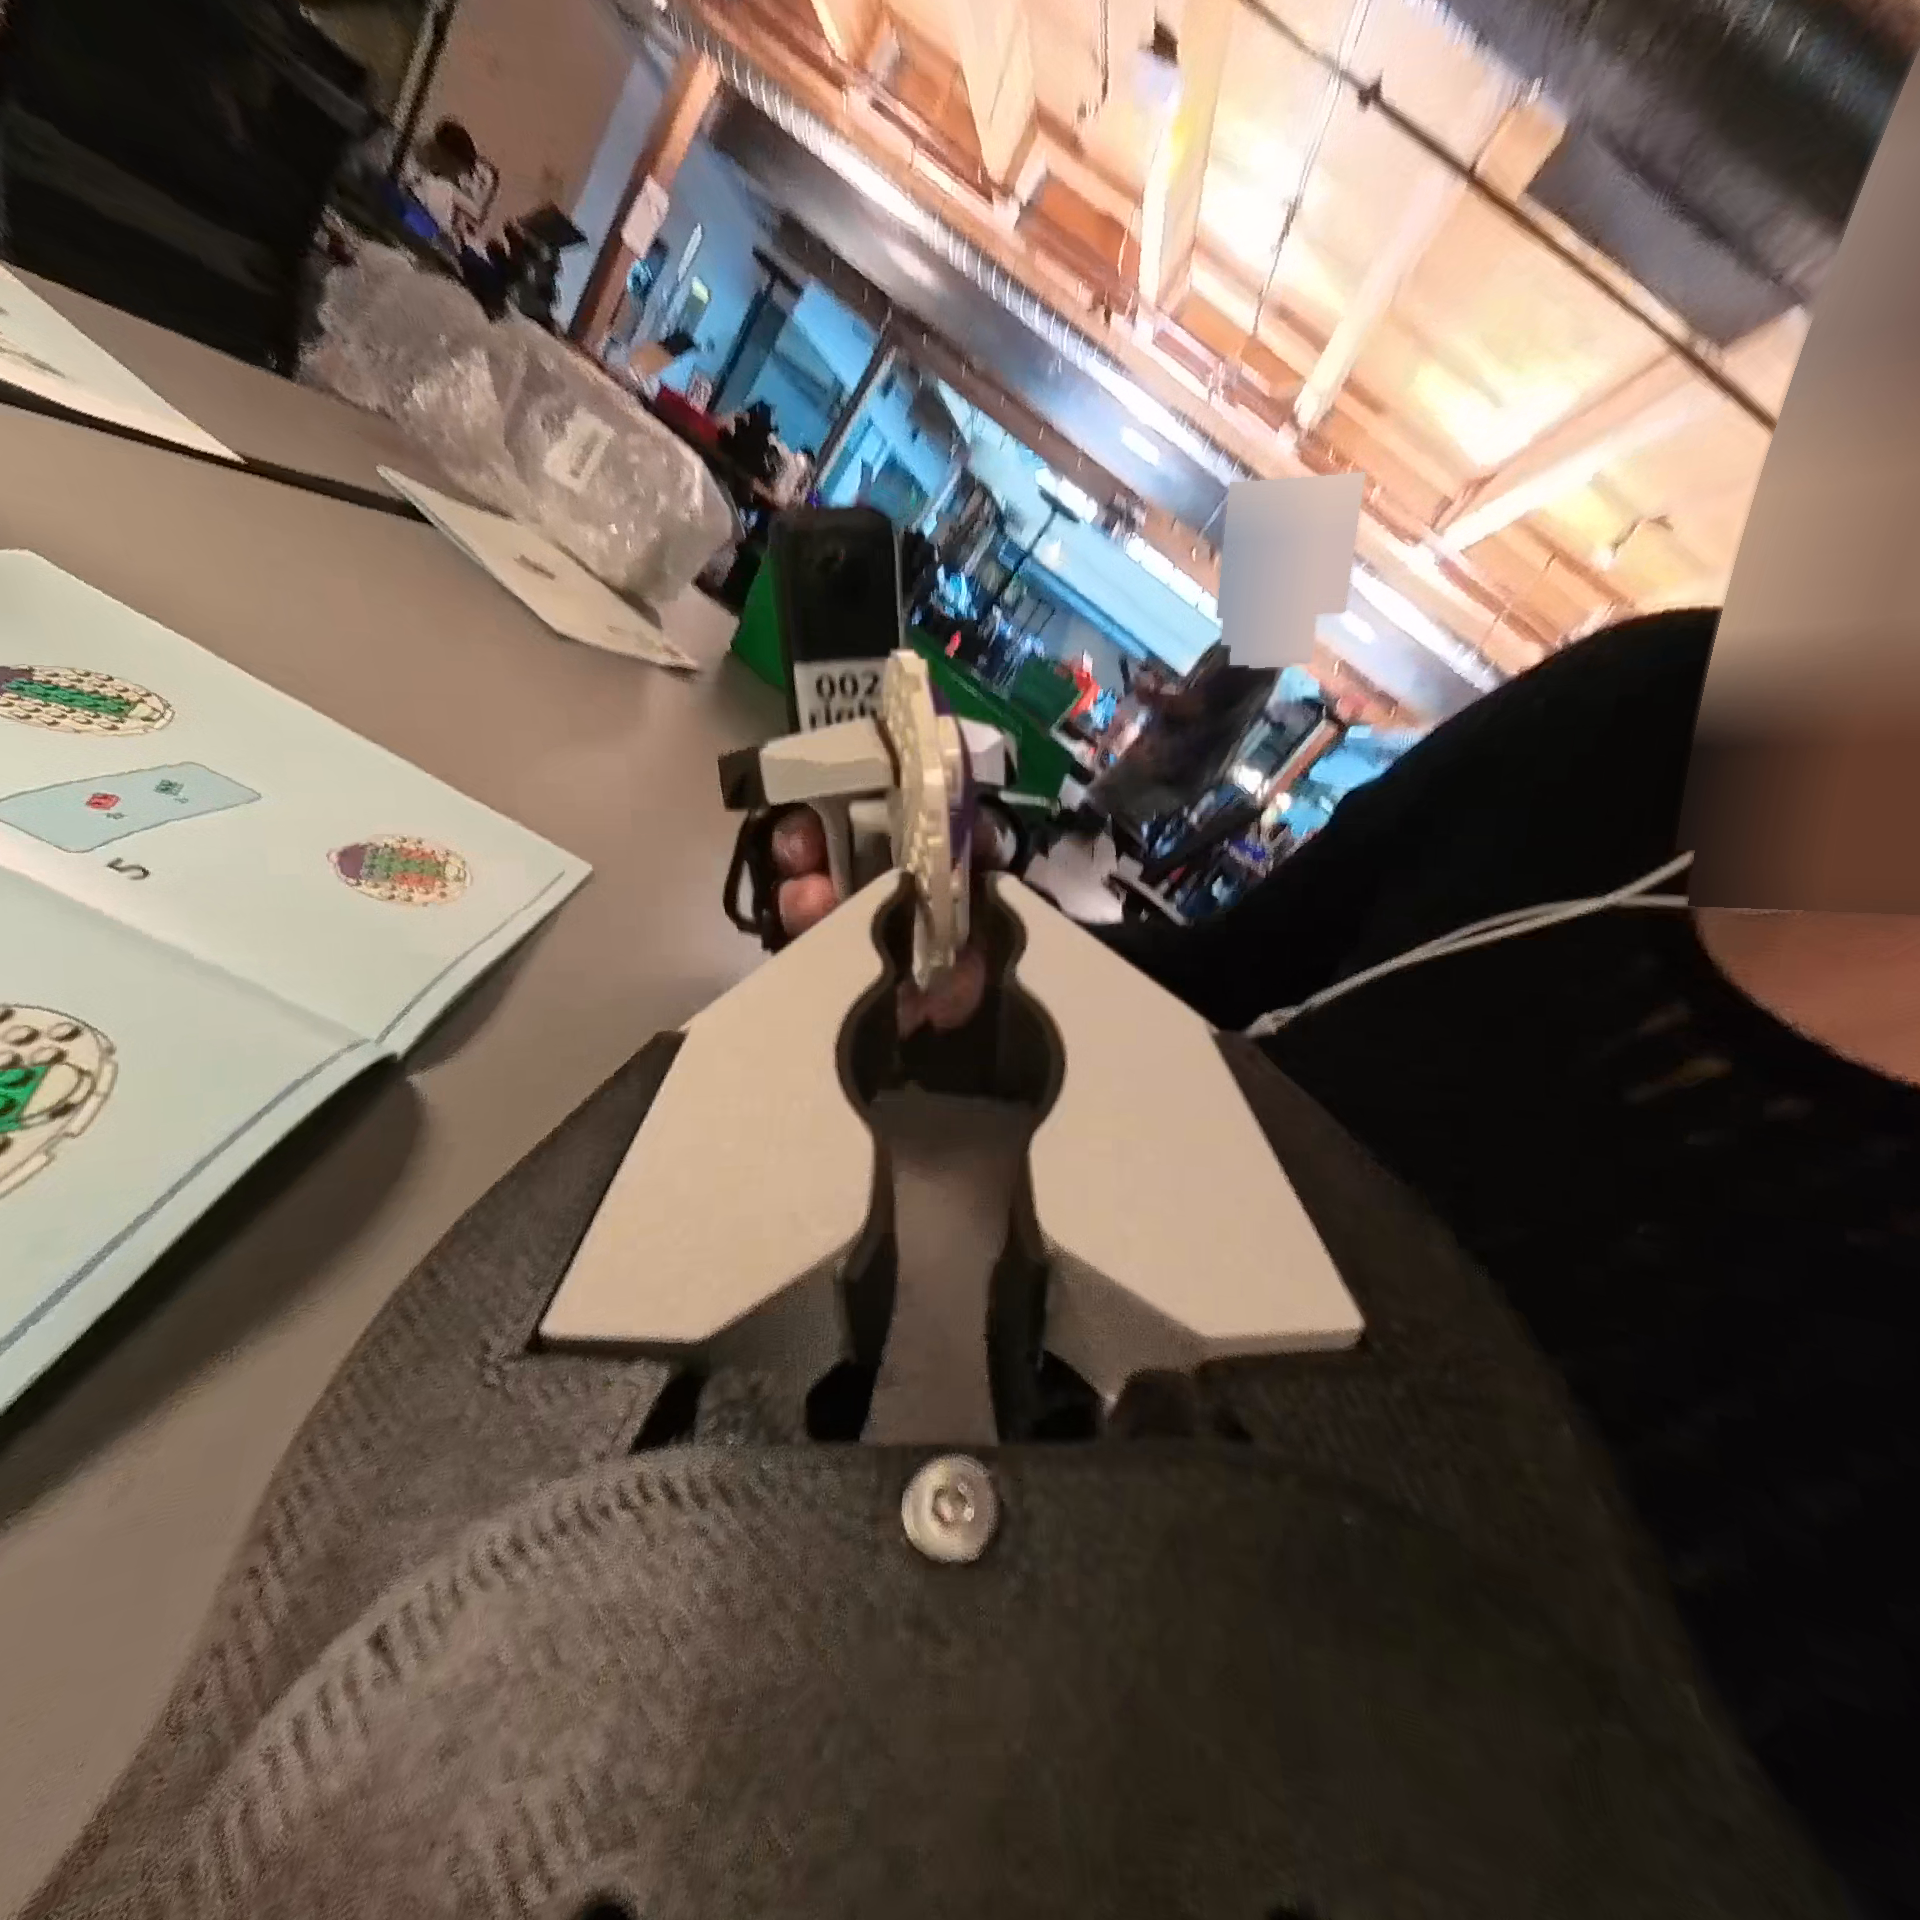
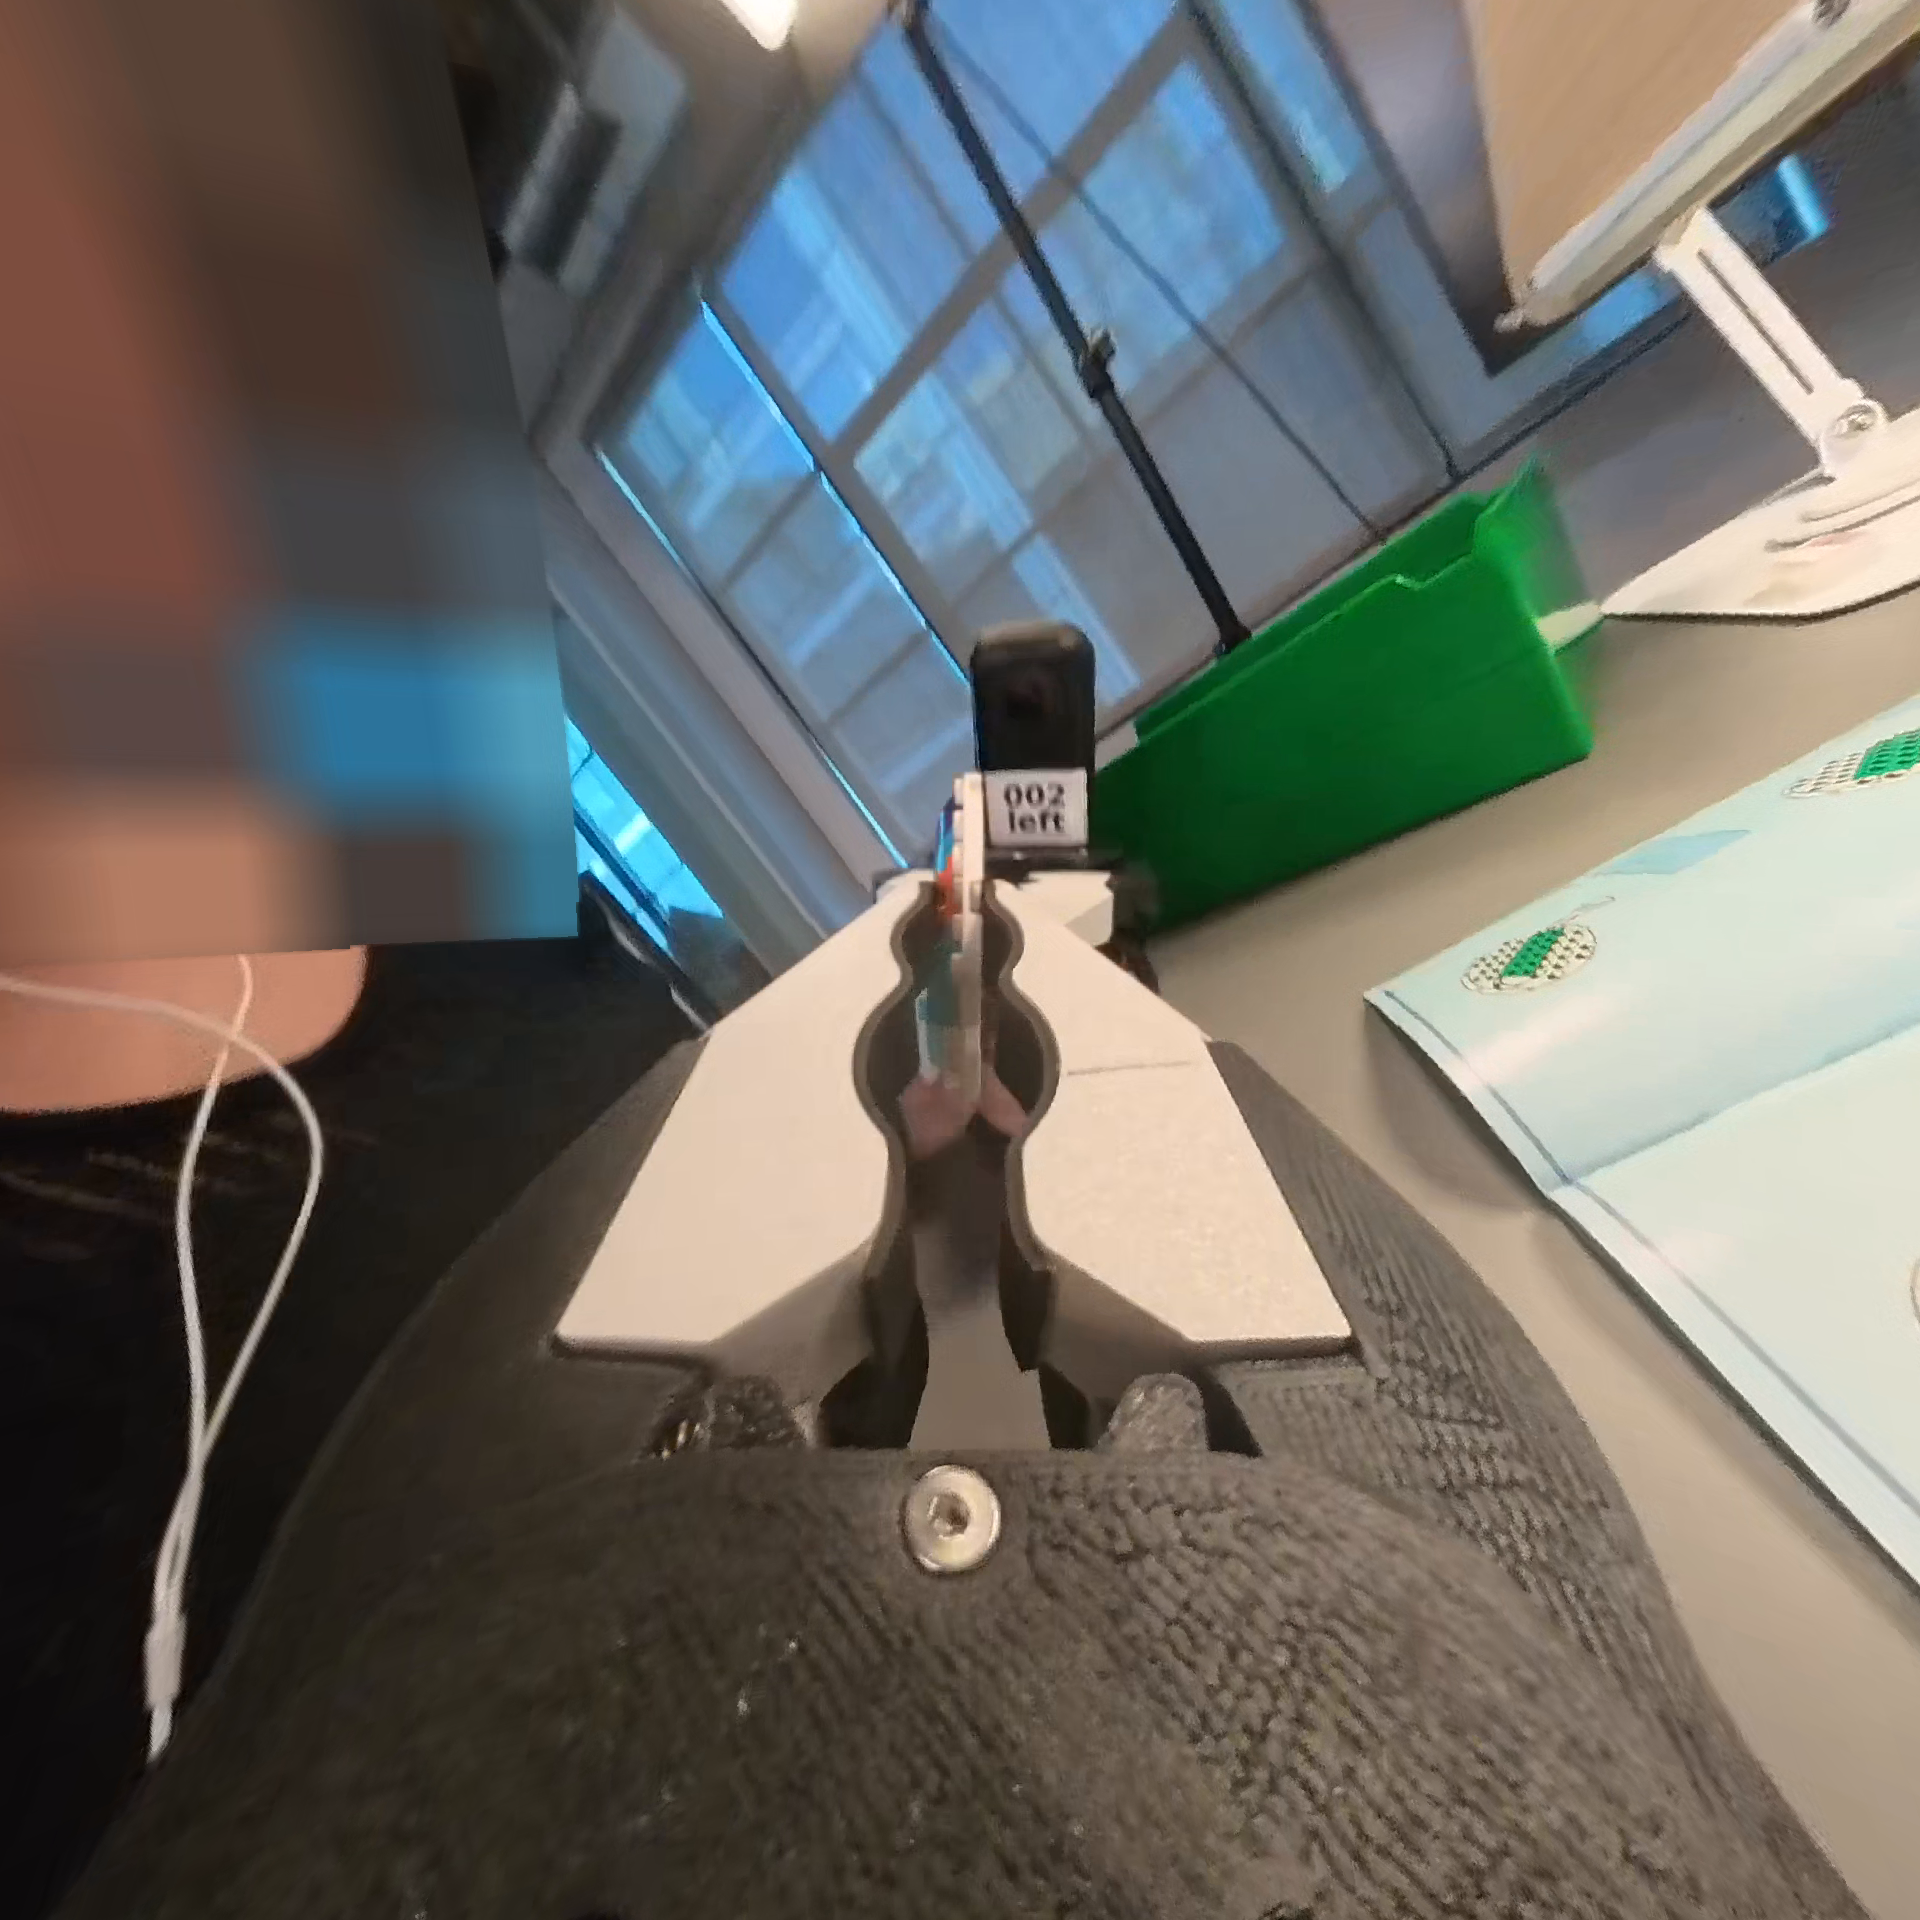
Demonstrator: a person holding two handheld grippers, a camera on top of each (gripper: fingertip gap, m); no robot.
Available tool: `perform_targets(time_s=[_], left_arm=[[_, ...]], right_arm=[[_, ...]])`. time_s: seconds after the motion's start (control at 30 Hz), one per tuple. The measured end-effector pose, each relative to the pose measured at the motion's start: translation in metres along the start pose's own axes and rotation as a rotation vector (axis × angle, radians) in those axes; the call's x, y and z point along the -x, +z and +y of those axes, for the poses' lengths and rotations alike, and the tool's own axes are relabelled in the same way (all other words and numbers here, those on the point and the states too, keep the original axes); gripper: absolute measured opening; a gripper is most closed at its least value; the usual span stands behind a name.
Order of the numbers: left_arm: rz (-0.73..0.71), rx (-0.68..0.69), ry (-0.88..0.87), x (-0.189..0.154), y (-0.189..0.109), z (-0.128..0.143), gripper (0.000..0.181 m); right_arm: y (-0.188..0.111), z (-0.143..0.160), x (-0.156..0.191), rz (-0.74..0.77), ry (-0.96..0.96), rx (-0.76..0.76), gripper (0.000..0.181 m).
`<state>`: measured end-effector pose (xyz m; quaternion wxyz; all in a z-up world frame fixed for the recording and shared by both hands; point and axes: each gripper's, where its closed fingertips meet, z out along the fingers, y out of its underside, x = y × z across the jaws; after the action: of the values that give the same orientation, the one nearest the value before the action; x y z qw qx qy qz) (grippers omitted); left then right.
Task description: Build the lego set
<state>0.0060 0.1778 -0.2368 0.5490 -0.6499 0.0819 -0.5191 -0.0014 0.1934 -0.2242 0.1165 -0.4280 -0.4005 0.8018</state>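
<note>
The left tool (image 1: 940, 894) is clenched on the lower rim of a round white lego plate (image 1: 925, 821), which stands on edge in the air above the table (image 1: 540, 665), well clear of its surface. The right tool (image 2: 961, 904) faces it from the opposite side and is likewise closed on the same plate (image 2: 971, 935), so the two tools meet nose to nose with the plate pinched between them. In the left wrist view the plate shows its studded white face and a purple layer behind it; in the right wrist view it is seen nearly edge-on, with red and blue pieces on one side, too blurred to tell apart further. Each tool carries a black camera (image 2: 1029, 696) above its fingers.

An open instruction booklet (image 1: 208, 935) with pale blue pages lies flat on the table just beside the tools, toward the person's side. Farther back along the table sits a green bin (image 2: 1351, 727), and a clear plastic bag (image 1: 520, 436) lies near the far edge with a second booklet (image 1: 561, 582) in front of it. A person in a dark top (image 1: 1558, 1039) sits close by, a white cable (image 2: 208, 1195) hanging down the front
</note>
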Motion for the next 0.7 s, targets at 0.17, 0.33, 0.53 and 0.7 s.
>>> perform_targets(time_s=[0.17,0.33,0.53,0.7], left_arm=[[-0.066,-0.112,0.045,0.005,0.001,-0.014,0.007],[-0.085,-0.156,0.059,0.005,0.005,-0.018,0.010],[-0.214,-0.125,0.170,0.020,0.008,-0.018,0.005],[-0.439,-0.022,0.451,0.030,0.008,-0.009,0.005]], right_arm=[[0.001,-0.014,-0.006,-0.011,0.123,-0.151,0.005],[-0.001,-0.020,-0.008,-0.015,0.163,-0.222,0.006],[-0.006,-0.024,-0.021,0.095,0.106,-0.237,0.012],[-0.010,-0.020,-0.030,0.322,-0.205,-0.144,0.035]])
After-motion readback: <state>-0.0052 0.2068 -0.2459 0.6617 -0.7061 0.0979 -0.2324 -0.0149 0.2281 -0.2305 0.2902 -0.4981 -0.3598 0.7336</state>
